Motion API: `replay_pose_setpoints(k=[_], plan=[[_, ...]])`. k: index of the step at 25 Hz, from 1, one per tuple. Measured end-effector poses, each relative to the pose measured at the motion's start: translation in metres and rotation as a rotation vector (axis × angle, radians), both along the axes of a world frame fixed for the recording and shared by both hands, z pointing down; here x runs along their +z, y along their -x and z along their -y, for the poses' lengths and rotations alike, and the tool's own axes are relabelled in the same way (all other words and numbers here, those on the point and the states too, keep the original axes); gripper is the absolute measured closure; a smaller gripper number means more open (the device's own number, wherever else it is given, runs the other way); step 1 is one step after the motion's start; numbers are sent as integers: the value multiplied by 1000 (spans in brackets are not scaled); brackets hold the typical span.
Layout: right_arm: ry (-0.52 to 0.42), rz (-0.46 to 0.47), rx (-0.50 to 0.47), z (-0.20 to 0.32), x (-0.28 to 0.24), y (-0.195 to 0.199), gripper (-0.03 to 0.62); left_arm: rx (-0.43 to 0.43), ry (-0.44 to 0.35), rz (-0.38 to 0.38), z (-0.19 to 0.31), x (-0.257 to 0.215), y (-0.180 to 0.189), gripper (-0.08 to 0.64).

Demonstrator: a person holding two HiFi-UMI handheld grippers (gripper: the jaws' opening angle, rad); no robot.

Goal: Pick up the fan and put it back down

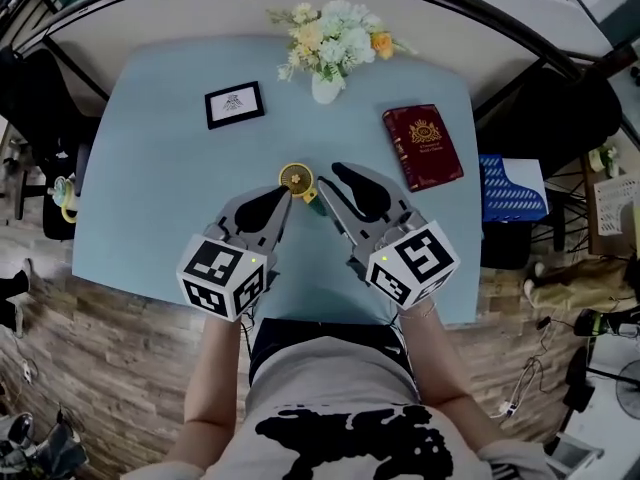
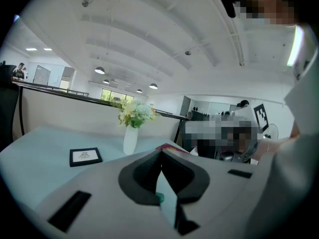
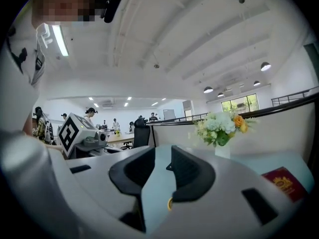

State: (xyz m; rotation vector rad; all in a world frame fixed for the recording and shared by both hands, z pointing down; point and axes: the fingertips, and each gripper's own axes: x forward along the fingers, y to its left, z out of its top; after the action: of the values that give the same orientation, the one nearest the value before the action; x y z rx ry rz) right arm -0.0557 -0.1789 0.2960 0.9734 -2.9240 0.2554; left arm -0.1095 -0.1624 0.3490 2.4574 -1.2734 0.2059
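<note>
The fan (image 1: pixel 295 178) is a small round gold thing with a green part beside it, lying on the light blue table (image 1: pixel 150 188). Both grippers hang above the table on its near side, pointing away from me. My left gripper (image 1: pixel 285 196) has its tips just left of the fan; in the left gripper view its jaws (image 2: pixel 160 153) meet at the tips with nothing held, and a bit of the green fan part (image 2: pixel 159 198) shows below. My right gripper (image 1: pixel 328 182) sits just right of the fan, jaws (image 3: pixel 163 151) a little apart and empty, the gold fan edge (image 3: pixel 170 203) under them.
A white vase of flowers (image 1: pixel 328 80) stands at the table's far middle. A black picture frame (image 1: pixel 234 104) lies far left and a red book (image 1: pixel 423 145) to the right. A blue rack (image 1: pixel 512 190) stands off the table's right edge. Black chairs flank the table.
</note>
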Motion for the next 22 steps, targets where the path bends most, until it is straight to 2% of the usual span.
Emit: replay_pose_setpoints(k=[2, 6, 9, 13, 15, 18, 22], plan=[[-3, 0, 6, -4, -1, -6, 533, -2, -14, 1, -4, -4, -4, 549], [-6, -16, -7, -16, 5, -11, 588, 16, -47, 49, -11, -6, -11, 549], [-9, 1, -36, -27, 6, -14, 588, 67, -90, 53, -17, -9, -24, 549], [-6, -3, -30, -33, 10, -20, 588, 87, -131, 115, -21, -5, -34, 549], [-7, -9, -23, -35, 11, -24, 588, 72, -129, 132, -22, -4, -37, 549], [-11, -2, -41, -42, 13, -26, 588, 48, -77, 153, -25, 8, -40, 549], [14, 9, -46, -47, 19, -30, 589, 58, -58, 173, -27, 16, -48, 549]])
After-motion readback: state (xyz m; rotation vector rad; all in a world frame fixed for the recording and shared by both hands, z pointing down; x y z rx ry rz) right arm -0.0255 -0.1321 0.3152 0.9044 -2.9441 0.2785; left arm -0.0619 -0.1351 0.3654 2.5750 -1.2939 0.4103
